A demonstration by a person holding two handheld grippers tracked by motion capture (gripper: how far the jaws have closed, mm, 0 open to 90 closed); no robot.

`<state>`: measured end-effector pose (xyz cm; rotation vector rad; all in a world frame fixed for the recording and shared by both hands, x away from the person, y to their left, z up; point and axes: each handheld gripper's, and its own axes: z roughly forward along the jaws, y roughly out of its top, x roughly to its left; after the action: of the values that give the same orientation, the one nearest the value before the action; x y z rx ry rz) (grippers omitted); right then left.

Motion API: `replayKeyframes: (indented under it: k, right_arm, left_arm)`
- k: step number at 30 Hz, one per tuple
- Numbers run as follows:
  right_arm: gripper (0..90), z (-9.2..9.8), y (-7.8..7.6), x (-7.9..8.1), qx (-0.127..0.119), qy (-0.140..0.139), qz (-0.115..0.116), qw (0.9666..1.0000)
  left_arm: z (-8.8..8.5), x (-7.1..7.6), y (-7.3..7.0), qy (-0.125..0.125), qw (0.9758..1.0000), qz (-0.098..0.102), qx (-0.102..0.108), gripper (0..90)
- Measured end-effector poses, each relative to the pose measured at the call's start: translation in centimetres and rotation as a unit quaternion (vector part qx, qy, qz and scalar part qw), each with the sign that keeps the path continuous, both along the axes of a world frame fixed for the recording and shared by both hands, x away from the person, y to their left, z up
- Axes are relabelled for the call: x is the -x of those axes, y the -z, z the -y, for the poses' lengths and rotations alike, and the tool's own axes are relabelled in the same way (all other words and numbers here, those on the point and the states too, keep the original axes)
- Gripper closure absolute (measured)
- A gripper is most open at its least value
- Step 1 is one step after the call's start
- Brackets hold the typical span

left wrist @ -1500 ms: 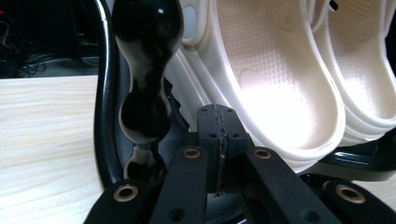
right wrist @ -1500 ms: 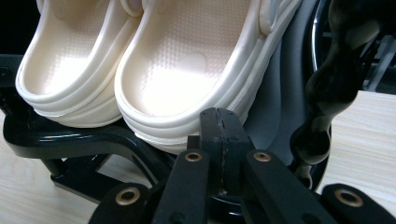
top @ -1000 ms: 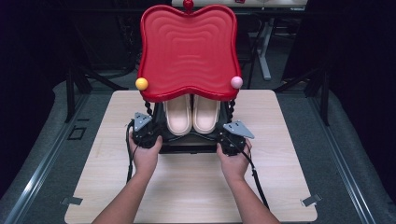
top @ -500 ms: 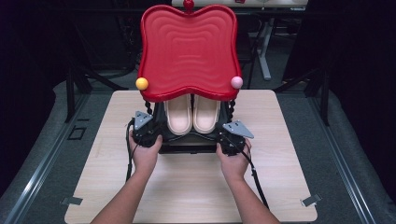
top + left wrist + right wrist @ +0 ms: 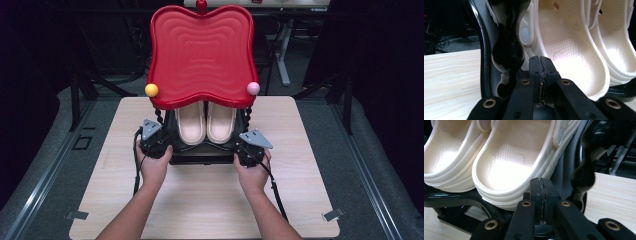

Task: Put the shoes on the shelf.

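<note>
We note both fingers pressed together on nothing, left gripper (image 5: pixel 156 142) and right gripper (image 5: pixel 248 150) just before the clogs (image 5: pixel 206 122) on the black rack (image 5: pixel 200 156) mid-desk (image 5: pixel 100 165); foam, light, springy, best pinched at the heel rim.

From above, I see the red shelf top (image 5: pixel 200 55) overhanging the cream clogs (image 5: pixel 206 122), blocking any approach from straight overhead or from 12 o'clock. Black turned posts (image 5: pixel 159 116) flank the clogs at 9 and 3 o'clock. Bare table (image 5: pixel 200 200) lies open at 6 o'clock.
</note>
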<state>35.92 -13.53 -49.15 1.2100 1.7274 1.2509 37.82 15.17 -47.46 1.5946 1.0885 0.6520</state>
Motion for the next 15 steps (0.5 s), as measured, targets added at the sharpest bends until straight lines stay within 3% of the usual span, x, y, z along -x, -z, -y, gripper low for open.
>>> replayKeyframes:
  k: [15]
  right_arm:
    - [84.3, 1.3, -1.0, 1.5, 0.008, -0.013, 0.008, 0.9998]
  left_arm:
    - [-1.1, 2.0, -0.5, 0.012, 0.9999, -0.001, -0.008, 81.4]
